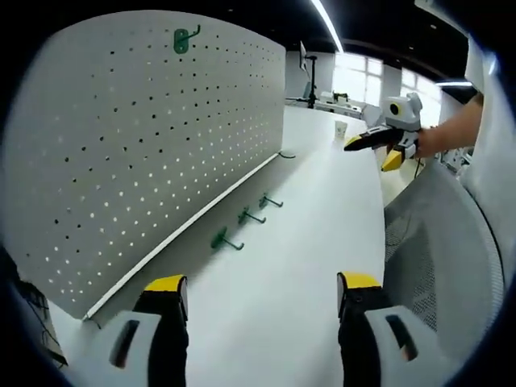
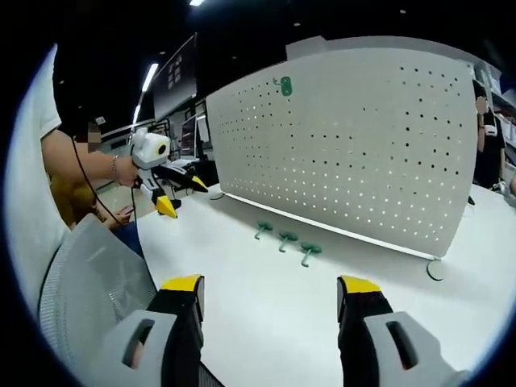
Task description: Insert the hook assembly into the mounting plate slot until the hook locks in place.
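A white perforated mounting plate (image 1: pixel 145 137) stands upright on the white table (image 1: pixel 306 242). One green hook (image 1: pixel 184 39) hangs near its top edge. Three loose green hooks (image 1: pixel 250 216) lie in a row on the table along the plate's foot. My left gripper (image 1: pixel 263 284) is open with nothing between its jaws, well short of the hooks. In the right gripper view the plate (image 2: pixel 363 137), the mounted hook (image 2: pixel 284 86) and the loose hooks (image 2: pixel 287 239) lie ahead of my right gripper (image 2: pixel 270 284), which is open too. Each gripper appears in the other's view, held in the air: right gripper (image 1: pixel 372 153), left gripper (image 2: pixel 182 195).
A grey mesh chair back (image 1: pixel 435 242) stands close by at the table's edge, also visible as the chair back (image 2: pixel 89 282). A dark ring-shaped piece (image 2: pixel 435 270) lies at the plate's foot. A paper cup (image 1: pixel 341 129) stands at the far end. Monitors (image 2: pixel 173 81) stand behind.
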{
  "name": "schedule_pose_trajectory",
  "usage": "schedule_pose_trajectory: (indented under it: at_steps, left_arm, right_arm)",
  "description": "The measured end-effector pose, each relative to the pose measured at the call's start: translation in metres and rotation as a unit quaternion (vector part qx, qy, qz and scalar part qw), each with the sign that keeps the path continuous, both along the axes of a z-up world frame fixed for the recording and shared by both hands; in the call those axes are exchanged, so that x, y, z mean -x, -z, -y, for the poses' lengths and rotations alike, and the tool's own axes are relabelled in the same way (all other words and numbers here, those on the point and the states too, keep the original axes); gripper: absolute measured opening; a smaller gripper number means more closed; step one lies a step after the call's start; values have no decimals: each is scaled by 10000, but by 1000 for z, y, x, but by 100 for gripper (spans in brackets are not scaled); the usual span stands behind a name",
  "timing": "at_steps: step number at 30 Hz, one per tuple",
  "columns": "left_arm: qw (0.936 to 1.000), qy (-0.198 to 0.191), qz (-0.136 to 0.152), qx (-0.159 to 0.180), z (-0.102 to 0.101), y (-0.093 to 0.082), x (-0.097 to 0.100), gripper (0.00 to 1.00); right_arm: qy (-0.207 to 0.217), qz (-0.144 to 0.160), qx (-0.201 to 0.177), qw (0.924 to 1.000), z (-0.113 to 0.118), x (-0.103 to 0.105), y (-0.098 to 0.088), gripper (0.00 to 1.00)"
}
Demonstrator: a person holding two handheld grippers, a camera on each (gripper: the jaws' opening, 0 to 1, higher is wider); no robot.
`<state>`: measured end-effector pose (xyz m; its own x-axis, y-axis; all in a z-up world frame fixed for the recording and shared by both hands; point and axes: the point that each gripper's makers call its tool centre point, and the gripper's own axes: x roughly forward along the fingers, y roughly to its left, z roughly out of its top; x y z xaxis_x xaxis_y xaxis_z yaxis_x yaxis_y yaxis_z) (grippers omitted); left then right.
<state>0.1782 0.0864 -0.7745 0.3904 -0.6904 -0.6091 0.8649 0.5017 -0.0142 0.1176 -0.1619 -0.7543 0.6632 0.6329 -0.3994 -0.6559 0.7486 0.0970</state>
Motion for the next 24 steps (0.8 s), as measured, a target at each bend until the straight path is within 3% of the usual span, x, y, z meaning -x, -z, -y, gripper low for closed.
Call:
schedule_pose_trajectory:
  at_steps: [24]
  left_arm:
    - [9970, 640, -84, -438, 14, 13, -37, 87]
  right_arm:
    - [-75, -185, -73, 9998, -3, 10, 5, 73]
